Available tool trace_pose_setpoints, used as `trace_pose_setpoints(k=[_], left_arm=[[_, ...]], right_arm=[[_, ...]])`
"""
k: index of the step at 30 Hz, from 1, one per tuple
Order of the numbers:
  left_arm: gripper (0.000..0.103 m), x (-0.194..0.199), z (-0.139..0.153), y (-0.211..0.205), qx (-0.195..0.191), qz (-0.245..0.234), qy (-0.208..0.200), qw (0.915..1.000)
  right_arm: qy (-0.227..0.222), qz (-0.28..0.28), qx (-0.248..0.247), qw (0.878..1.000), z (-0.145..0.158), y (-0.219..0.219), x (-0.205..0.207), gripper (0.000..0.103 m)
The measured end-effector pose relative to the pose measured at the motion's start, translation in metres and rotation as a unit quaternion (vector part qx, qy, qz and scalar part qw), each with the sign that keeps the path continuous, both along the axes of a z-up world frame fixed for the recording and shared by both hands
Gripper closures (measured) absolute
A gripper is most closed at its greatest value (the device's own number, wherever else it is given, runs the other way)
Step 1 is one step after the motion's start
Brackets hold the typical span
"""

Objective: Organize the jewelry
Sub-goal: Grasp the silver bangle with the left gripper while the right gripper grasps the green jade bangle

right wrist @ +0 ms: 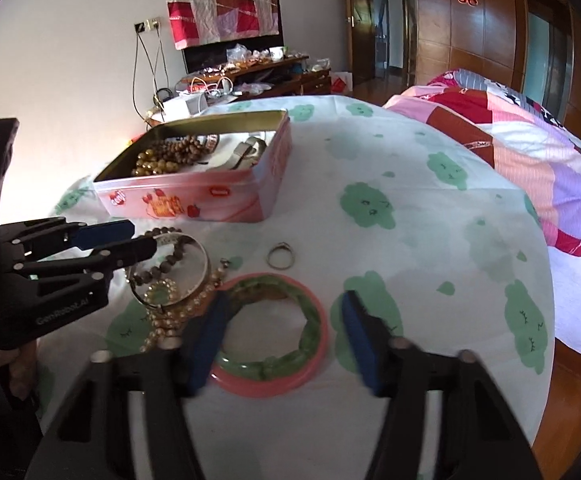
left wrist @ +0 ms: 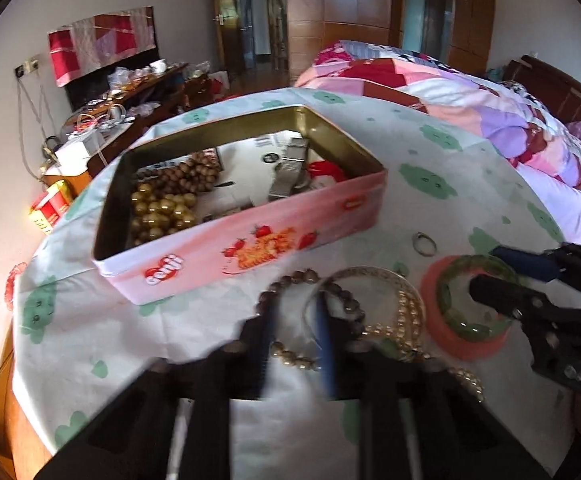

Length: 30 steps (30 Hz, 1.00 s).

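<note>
Both tools down on the loose jewelry on the tabletop [right wrist: 430,240], ahead of the tin

The left tool [right wrist: 146,238] is closed to a slit, its tips at the near rim of the silver bangle [right wrist: 204,264] where the dark bead bracelet [right wrist: 178,254] crosses it; whether it pinches either one I cannot tell. The bangle looks thin, stiff, light and slick, so the rim is the place to nip it, while the beads are limp on their string and likely to drape. To its right, the right tool [right wrist: 286,300] stands part open astride the green bangle [right wrist: 314,320], which lies inside a pink ring [right wrist: 266,387]. Its left pad is at the ring's edge and its right pad is clear of it, so nothing is gripped. The green bangle looks hard, smooth and breakable, best taken across one side of the hoop. The small ring [right wrist: 281,260] lies just beyond this tool, and the open tin [right wrist: 226,200] further ahead to its left
</note>
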<state>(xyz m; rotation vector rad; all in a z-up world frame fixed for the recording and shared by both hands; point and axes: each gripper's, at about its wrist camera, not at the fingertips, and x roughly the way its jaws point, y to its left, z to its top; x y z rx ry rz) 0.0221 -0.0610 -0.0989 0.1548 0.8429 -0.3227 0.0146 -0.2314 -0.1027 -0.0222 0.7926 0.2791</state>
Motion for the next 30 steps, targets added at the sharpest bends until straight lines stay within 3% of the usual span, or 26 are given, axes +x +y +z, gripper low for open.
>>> trace_pose_setpoints(k=[1, 2, 4, 7, 30], left_arm=[[0.1, -0.001, 0.0, 0.0, -0.001, -0.002, 0.001, 1.0], [0.1, -0.002, 0.0, -0.001, -0.002, -0.004, 0.0, 1.0], [0.101, -0.005, 0.003, 0.0, -0.007, -0.008, -0.006, 0.9999], [0.101, -0.008, 0.007, 0.004, -0.014, -0.008, -0.01, 0.9998], [0.101, -0.005, 0.064, 0.035, -0.03, 0.033, -0.085, 0.9954]], right_arm=[[0.005, 0.001, 0.001, 1.0, -0.001, 0.001, 0.001, 0.069], [0.005, 0.003, -0.001, 1.0, -0.003, 0.001, 0.0, 0.071], [0.002, 0.007, -0.007, 1.0, -0.002, 0.004, -0.002, 0.085], [-0.006, 0.009, -0.009, 1.0, 0.0, 0.005, -0.004, 0.091], [-0.062, 0.025, 0.023, 0.998, 0.038, 0.009, -0.002, 0.093]])
